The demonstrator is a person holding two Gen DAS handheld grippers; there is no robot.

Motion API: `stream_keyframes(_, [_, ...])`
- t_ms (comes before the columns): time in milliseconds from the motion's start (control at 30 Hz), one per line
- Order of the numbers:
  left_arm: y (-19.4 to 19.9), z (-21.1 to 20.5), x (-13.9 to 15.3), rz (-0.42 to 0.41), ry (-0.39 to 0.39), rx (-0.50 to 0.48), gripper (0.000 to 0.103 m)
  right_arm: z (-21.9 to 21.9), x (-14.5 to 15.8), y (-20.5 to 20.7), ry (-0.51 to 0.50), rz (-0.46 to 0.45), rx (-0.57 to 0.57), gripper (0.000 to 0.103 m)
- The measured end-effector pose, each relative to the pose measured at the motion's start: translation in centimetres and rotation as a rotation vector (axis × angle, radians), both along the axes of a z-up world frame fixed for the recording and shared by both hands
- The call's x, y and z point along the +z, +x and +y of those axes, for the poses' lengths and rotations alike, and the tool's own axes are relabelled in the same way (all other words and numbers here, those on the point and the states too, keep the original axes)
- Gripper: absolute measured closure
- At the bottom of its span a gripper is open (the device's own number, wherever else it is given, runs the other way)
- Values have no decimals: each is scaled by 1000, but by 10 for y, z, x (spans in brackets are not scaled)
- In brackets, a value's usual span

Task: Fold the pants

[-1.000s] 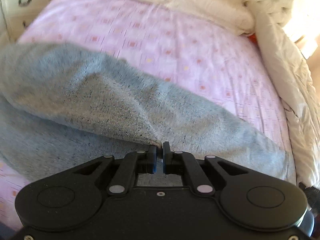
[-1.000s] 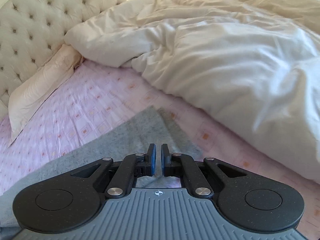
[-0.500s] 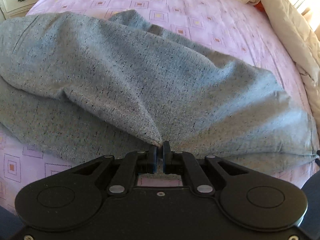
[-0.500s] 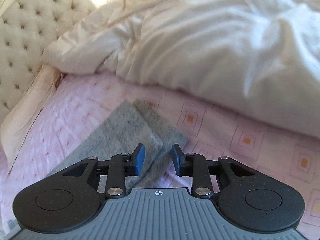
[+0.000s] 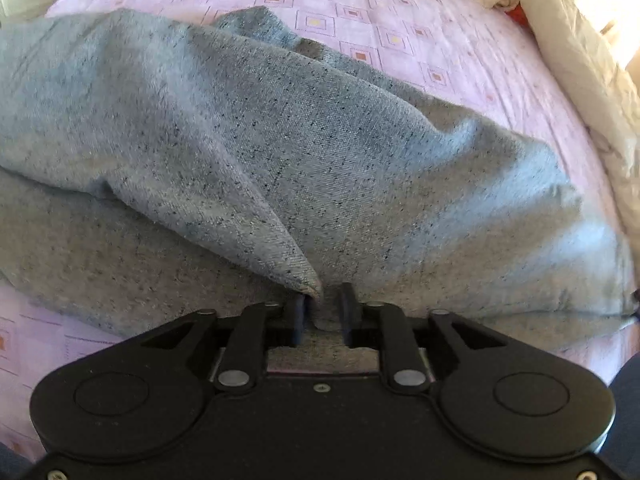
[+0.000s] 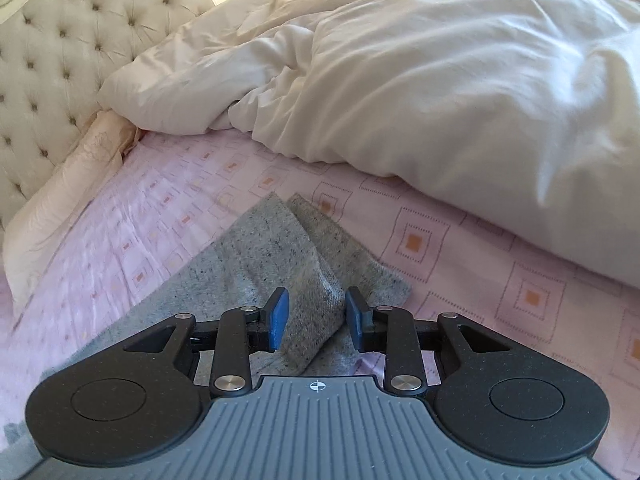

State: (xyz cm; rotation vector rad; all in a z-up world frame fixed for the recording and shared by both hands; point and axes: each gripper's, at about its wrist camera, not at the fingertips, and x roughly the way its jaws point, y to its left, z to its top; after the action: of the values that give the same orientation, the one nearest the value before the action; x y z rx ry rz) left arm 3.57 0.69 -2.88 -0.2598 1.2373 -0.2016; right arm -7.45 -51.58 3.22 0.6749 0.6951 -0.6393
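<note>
your left gripper (image 5: 322, 310) is letting go: its jaws are opening, with a pinched corner of the grey pants (image 5: 304, 168) still sitting between them, pressed by neither pad as far as you can see. your right gripper (image 6: 312, 316) stands apart too, and a folded edge of the same pants (image 6: 288, 264) lies in the gap, touching neither blue pad.

the pants lie on the pink sheet (image 5: 360, 8), one layer thrown over another. in the left view the upper layer is humped and creased, not flat. in the right view the two ends sit side by side but not squarely stacked, one poking out beyond the other.

what to watch for, as a judgement:
- the corner leans on your left jaw; pull away fast and the cloth may snag and drag, undoing the fold.
- the hump in the upper layer will likely set as a crooked crease if you fold again without smoothing.
- the offset ends on the right side will make any later fold lopsided.
- the white duvet (image 6: 460, 80) lies near the pants' end; a wide sweep of your right hand could catch it and pull it onto the work.
</note>
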Motion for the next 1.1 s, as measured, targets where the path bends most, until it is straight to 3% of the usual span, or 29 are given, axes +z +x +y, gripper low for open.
stream_keyframes(200, [5,-1,0,15,-54,16,49,1,2,-7,-3,10,-16,73])
stream_keyframes(333, [8,-5,0,16,-59,31,48,-5,-1,-6,10,1,-19,73])
stream_keyframes(433, [11,-3,-2,6,-63,51,52,-3,-5,2,4,11,4,73])
stream_keyframes(467, [11,-3,-1,-1,-48,60,70,0,-4,3,-8,7,22,86])
stream_keyframes(500, [12,-2,-1,-3,-24,70,100,2,-2,6,-22,2,33,95])
stream_keyframes(533, [14,-1,-1,0,-7,79,99,5,2,8,-35,-2,42,95])
stream_keyframes(633, [14,5,6,9,-52,101,99,10,28,10,-88,-61,62,95])
stream_keyframes(733, [6,1,34,-63,-46,79,100,10,52,2,-123,-106,66,95])
stream_keyframes(800, [-5,-2,58,-128,-50,53,99,7,55,-3,-150,-77,51,95])
stream_keyframes(867, [-14,0,66,-133,-64,52,99,1,44,-5,-159,-11,39,95])
stream_keyframes(1000, [-22,3,26,2,-51,44,98,-9,6,3,-90,107,48,95])
stream_keyframes(1100, [-17,1,-5,63,-49,66,98,-6,8,3,-97,94,47,95])
